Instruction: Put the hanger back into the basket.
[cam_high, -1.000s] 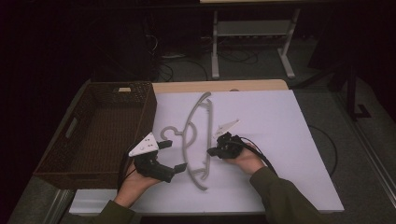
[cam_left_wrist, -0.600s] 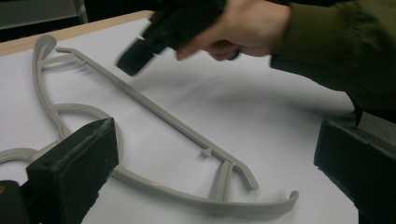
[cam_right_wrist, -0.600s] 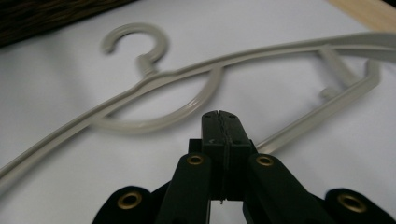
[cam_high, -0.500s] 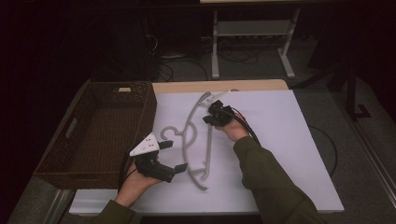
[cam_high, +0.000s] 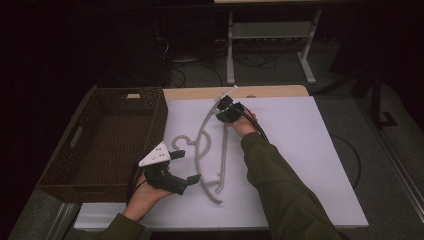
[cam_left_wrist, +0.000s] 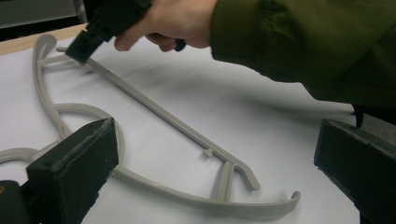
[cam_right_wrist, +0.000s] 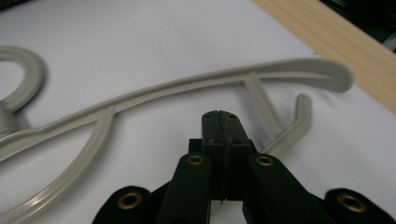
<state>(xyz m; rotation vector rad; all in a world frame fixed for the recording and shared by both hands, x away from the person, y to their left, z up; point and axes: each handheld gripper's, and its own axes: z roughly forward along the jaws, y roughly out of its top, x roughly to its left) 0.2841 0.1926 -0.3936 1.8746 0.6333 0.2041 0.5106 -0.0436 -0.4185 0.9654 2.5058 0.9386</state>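
Lying flat on the white sheet (cam_high: 310, 165) that covers the table, a grey plastic hanger (cam_high: 207, 150) is seen between two hand-held grippers, its hook pointing toward a brown wicker basket (cam_high: 60, 165) at the table's left. The right gripper (cam_high: 226, 109) is held at the hanger's far end, near the wooden table edge (cam_high: 270, 91); in the right gripper view its jaws are pressed together with nothing visible between them, just above the hanger's lower bar. The left gripper (cam_high: 182, 167) is held beside the hook at the near end, its jaws spread wide and clear of the plastic. A green sleeve (cam_left_wrist: 303, 42) is seen across the left gripper view.
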